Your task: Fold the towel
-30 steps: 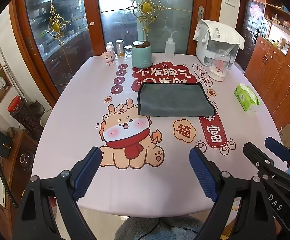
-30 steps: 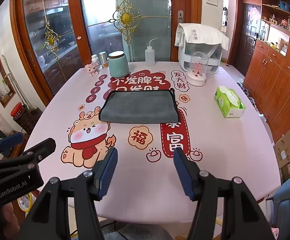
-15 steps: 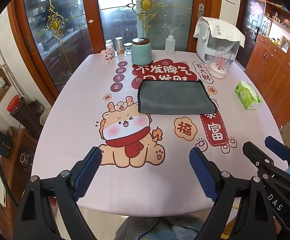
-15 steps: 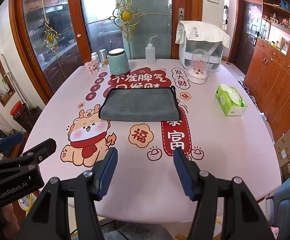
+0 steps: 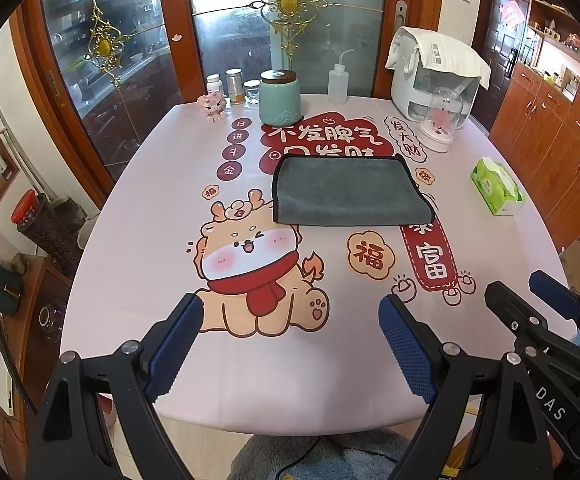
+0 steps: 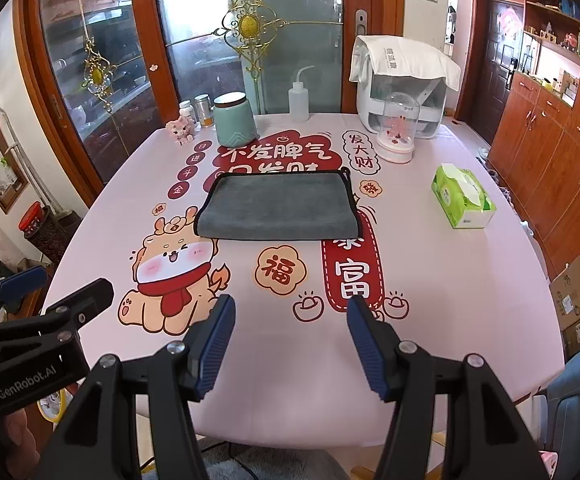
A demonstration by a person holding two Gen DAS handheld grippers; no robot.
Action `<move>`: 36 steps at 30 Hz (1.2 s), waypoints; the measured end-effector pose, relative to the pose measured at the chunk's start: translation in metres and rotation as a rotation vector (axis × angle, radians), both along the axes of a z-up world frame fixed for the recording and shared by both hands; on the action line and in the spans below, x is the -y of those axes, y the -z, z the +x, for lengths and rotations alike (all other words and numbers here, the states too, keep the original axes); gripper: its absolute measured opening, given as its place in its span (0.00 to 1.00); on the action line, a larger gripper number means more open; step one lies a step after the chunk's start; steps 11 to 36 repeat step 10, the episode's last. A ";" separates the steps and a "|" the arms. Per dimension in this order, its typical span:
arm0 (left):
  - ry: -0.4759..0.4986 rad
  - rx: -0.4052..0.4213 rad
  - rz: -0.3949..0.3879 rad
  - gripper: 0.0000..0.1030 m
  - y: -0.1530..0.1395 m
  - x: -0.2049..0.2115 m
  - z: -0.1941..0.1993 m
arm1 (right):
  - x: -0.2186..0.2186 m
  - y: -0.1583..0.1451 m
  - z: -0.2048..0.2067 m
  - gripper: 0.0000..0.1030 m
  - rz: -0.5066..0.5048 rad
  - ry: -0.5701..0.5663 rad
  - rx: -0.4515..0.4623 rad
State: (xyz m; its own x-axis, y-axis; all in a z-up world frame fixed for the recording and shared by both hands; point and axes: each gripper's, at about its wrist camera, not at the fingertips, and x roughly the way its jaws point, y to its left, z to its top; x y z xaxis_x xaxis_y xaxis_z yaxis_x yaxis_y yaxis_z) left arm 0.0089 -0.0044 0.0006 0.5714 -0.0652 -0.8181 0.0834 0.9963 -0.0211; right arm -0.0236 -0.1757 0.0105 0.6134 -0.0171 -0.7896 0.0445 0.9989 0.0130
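Note:
A grey towel (image 5: pixel 348 191) lies flat, folded into a rectangle with a dark hem, on the middle of the pink printed tablecloth (image 5: pixel 149 240). It also shows in the right wrist view (image 6: pixel 275 205). My left gripper (image 5: pixel 290 316) is open and empty, held above the table's near edge, well short of the towel. My right gripper (image 6: pixel 290 312) is open and empty too, beside it to the right. The right gripper's fingers (image 5: pixel 506 304) show in the left wrist view; the left gripper's fingers (image 6: pixel 81 300) show in the right wrist view.
At the back stand a teal canister (image 5: pixel 279 98), small jars (image 5: pixel 233 86), a pink figurine (image 5: pixel 211 108), a squeeze bottle (image 5: pixel 338 82), a white appliance (image 5: pixel 436 76) and a glass dome (image 5: pixel 442 120). A green tissue box (image 5: pixel 496 186) sits right. Wooden cabinets stand right.
Both grippers have drifted slightly, so the towel sits a little lower in view. Both stay open and the towel has not moved.

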 end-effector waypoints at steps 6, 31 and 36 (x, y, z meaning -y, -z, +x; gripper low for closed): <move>0.009 0.000 0.000 0.86 0.000 0.002 0.005 | 0.001 0.001 0.002 0.57 0.001 0.003 -0.004; 0.020 0.001 0.000 0.86 0.000 0.003 0.009 | 0.002 0.003 0.006 0.57 0.002 0.006 -0.007; 0.020 0.001 0.000 0.86 0.000 0.003 0.009 | 0.002 0.003 0.006 0.57 0.002 0.006 -0.007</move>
